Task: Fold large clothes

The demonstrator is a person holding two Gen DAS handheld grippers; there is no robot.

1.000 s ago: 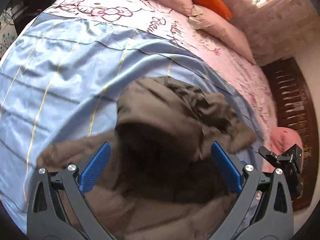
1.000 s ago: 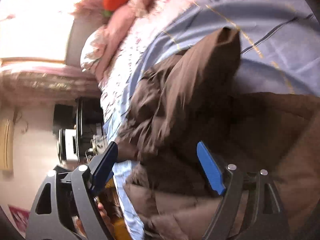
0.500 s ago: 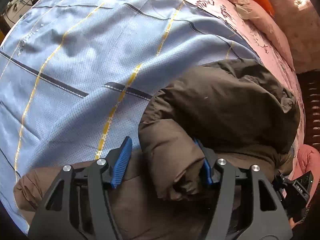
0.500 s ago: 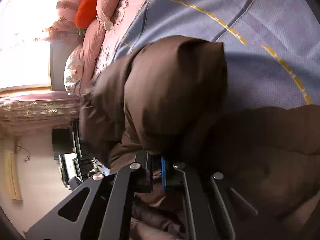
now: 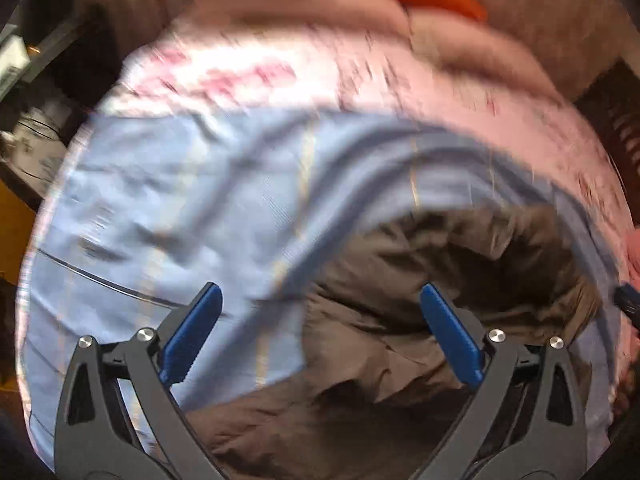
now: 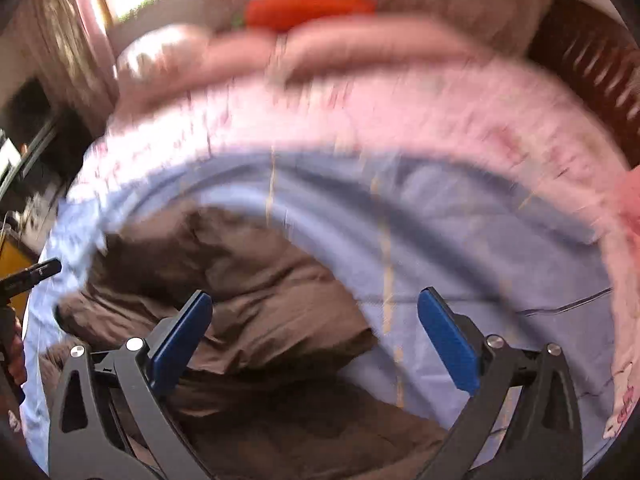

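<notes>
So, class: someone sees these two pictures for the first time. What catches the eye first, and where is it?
The brown coat lies crumpled on the blue sheet, low in both views. At the far end of the bed an orange carrot cushion sits above the pink pillows. Both blurred views are framed by open blue-padded tongs, left and right.
</notes>
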